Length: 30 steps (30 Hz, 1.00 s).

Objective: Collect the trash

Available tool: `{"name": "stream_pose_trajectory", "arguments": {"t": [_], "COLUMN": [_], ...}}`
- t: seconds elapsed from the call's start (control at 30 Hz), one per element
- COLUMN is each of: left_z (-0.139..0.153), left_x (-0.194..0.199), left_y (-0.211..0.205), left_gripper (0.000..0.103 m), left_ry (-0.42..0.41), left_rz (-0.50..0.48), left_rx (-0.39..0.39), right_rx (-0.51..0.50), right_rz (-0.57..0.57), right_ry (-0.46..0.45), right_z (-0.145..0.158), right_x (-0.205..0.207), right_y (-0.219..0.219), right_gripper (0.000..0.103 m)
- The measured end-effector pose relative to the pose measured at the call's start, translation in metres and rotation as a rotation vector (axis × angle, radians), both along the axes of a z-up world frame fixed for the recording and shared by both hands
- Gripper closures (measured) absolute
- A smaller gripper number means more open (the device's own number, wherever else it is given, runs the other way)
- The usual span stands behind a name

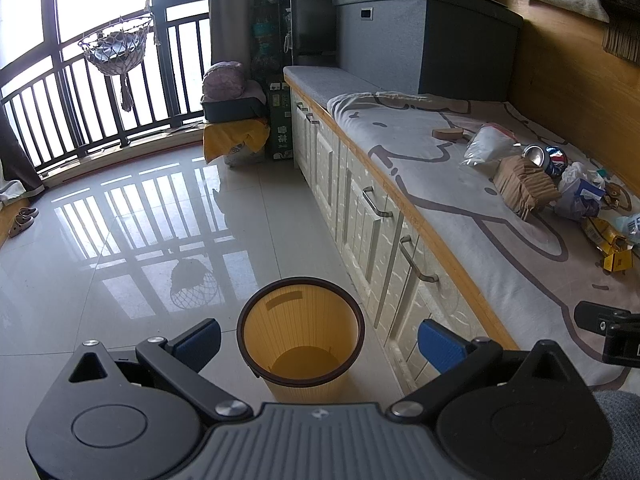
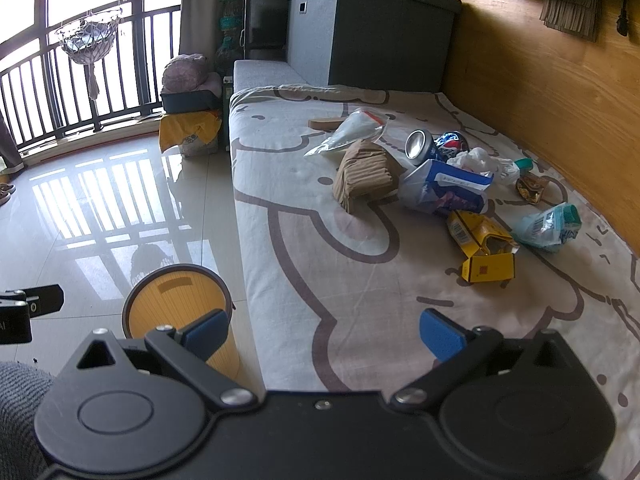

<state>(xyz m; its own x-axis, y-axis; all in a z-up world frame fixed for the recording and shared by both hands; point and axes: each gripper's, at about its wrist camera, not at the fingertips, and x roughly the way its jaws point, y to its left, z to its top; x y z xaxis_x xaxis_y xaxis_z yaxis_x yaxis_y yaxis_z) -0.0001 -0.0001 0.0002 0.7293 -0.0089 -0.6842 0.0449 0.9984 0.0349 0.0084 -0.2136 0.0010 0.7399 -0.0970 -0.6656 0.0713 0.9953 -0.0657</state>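
A yellow waste bin (image 1: 300,344) with a dark rim stands on the tiled floor beside the bench drawers; it looks empty. My left gripper (image 1: 318,342) hangs open right above it. On the cartoon-print sheet (image 2: 320,240) lies a heap of trash: a brown corrugated paper wad (image 2: 366,176), a clear plastic bag (image 2: 352,130), a crushed blue can (image 2: 436,146), a blue-white wrapper (image 2: 444,190), a torn yellow carton (image 2: 482,248) and a teal packet (image 2: 550,226). My right gripper (image 2: 324,334) is open over the sheet, well short of the heap. The bin (image 2: 176,304) sits to its left.
White drawers with metal handles (image 1: 376,204) run under the bench. A grey storage box (image 2: 360,28) stands at the far end, wooden wall panelling (image 2: 540,92) on the right. A wooden block (image 2: 324,123) lies behind the heap. Balcony railing (image 1: 80,100) and glossy floor lie to the left.
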Motion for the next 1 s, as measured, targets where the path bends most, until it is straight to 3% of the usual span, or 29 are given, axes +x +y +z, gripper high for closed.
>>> {"name": "stream_pose_trajectory", "arguments": {"t": [0.7,1.0], "left_z": [0.006,0.035], "left_x": [0.004,-0.004], "left_y": [-0.009,-0.016], "left_gripper": [0.0,0.0], "left_ry": [-0.006,-0.107], "left_rz": [-0.003,-0.027], "left_rx": [-0.006,0.007], "right_rx": [-0.01,0.009], "right_rz": [0.004,0.03], "right_ry": [-0.024,-0.125], "right_z": [-0.001,0.032], "right_x": [-0.004,-0.018], "right_y": [0.0,-0.009], "right_gripper": [0.0,0.0]}}
